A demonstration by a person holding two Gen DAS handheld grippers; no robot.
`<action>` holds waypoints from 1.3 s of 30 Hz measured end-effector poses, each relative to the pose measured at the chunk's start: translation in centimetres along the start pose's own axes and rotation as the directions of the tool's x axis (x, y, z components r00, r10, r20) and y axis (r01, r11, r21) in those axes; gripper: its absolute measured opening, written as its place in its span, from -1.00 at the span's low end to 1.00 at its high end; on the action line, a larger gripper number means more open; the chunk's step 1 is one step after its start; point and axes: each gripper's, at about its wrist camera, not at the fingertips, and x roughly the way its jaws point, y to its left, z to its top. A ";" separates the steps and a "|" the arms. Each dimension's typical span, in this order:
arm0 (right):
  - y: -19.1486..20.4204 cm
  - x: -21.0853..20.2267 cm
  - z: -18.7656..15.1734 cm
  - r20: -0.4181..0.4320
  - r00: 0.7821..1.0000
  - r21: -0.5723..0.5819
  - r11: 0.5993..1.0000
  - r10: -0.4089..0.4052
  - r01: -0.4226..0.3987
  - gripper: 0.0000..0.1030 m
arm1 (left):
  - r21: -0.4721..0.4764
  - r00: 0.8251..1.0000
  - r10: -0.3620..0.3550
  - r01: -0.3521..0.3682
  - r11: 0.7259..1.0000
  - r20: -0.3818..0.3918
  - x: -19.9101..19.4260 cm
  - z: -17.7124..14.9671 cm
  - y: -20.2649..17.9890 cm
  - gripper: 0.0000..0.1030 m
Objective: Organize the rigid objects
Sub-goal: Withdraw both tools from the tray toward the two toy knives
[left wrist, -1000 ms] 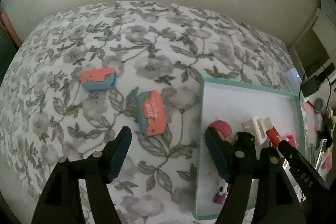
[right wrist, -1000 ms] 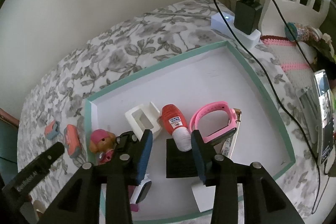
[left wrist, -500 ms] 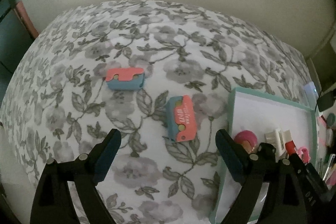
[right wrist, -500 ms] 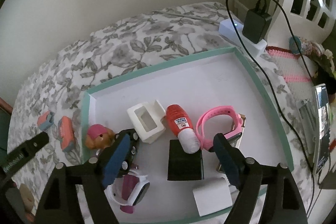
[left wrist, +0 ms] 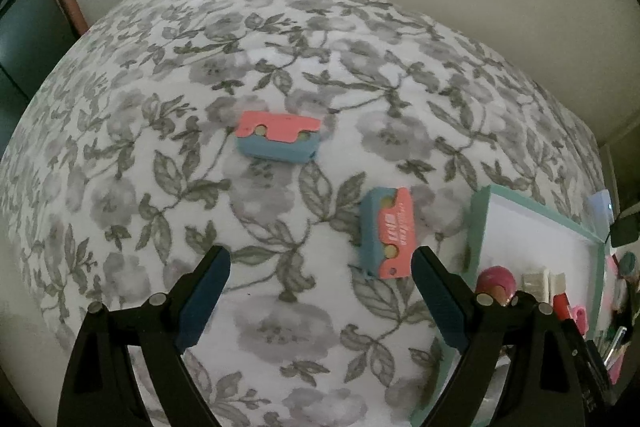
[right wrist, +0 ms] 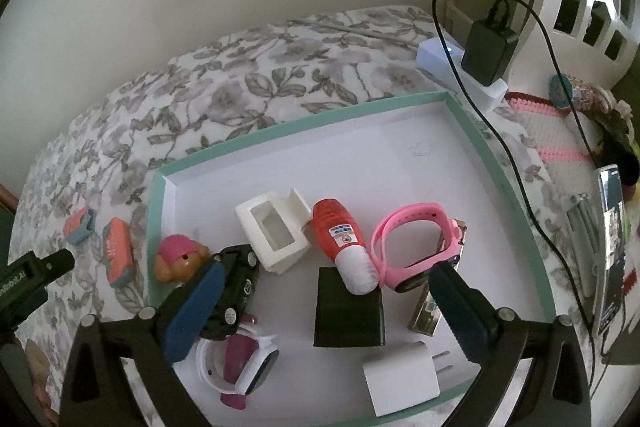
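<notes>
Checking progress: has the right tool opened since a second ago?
Yes. The right tool has spread wide; its fingers now flank the black box and red bottle.

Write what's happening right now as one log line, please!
left hand-held gripper: open, empty | right hand-held gripper: open, empty, above tray | two pink-blue cases: on bedspread, outside tray

My left gripper point(left wrist: 320, 275) hangs wide apart over the floral bed point(left wrist: 280, 39).
Two pink-and-blue boxes point(left wrist: 278, 141) point(left wrist: 387, 243) lie near the teal tray point(left wrist: 480, 227).
</notes>
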 end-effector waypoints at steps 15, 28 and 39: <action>2.3 -0.7 -0.2 0.010 0.999 -0.048 0.998 0.043 -0.043 1.00 | -0.061 1.000 -0.007 0.008 0.998 0.023 -0.4 1.9 4.3 0.89; 8.8 -0.9 -1.2 0.003 0.995 -0.181 0.978 0.102 -0.100 1.00 | -0.081 0.998 -0.019 0.024 0.996 0.056 -0.9 3.3 8.2 0.89; 15.5 -0.9 -2.0 0.011 0.984 -0.324 0.932 0.176 -0.163 1.00 | -0.079 0.999 -0.041 0.043 0.996 0.023 0.0 4.1 10.2 0.89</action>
